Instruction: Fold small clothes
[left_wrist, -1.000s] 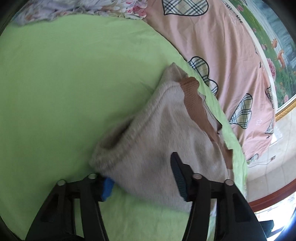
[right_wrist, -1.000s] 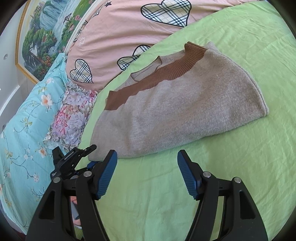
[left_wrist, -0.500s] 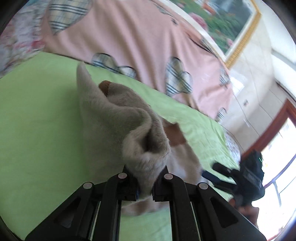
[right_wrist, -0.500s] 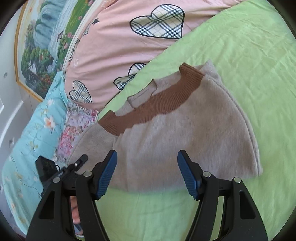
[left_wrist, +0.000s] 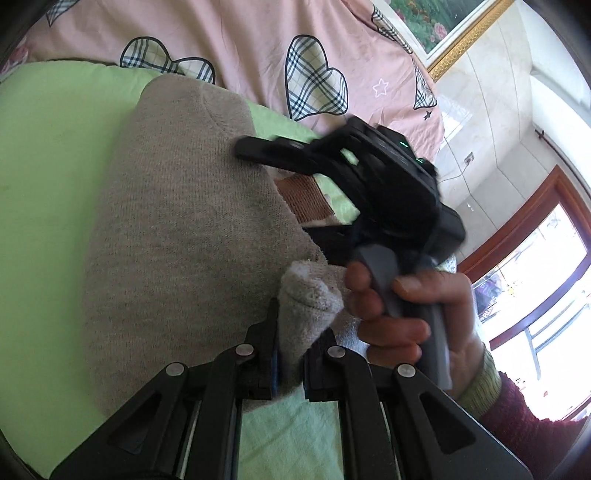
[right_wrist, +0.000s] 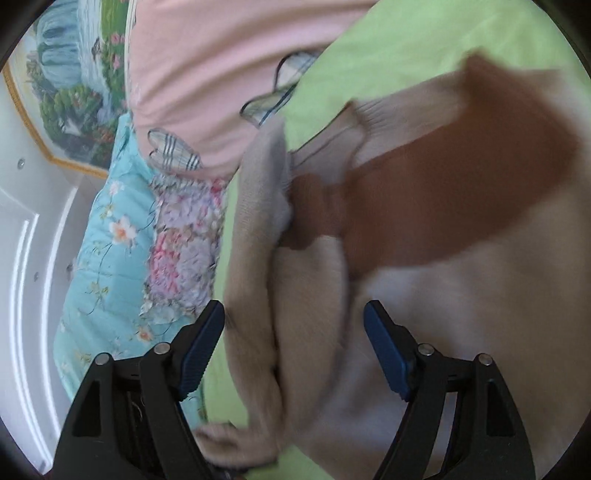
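A small beige knit sweater (left_wrist: 184, 236) with a brown collar band (right_wrist: 443, 195) lies on the green sheet (left_wrist: 48, 155). My left gripper (left_wrist: 290, 350) is shut on a bunched corner of the sweater (left_wrist: 310, 299) and holds it folded over the body. My right gripper (right_wrist: 293, 354) is open, its jaws wide apart just above the sweater where the raised fold (right_wrist: 258, 236) meets the flat part. In the left wrist view the right gripper (left_wrist: 369, 184) is seen from the side over the collar; its jaws cannot be judged there.
A pink duvet with plaid hearts (left_wrist: 258, 55) lies behind the sheet. A floral pillow (right_wrist: 181, 243) and a turquoise quilt (right_wrist: 107, 258) lie left of the sweater. A framed painting (right_wrist: 66, 85) hangs on the wall. A window (left_wrist: 535, 314) is at the right.
My left gripper closed on the sweater's edge and carried it up and across the body. My right gripper moved forward from the sheet to directly over the sweater, staying open.
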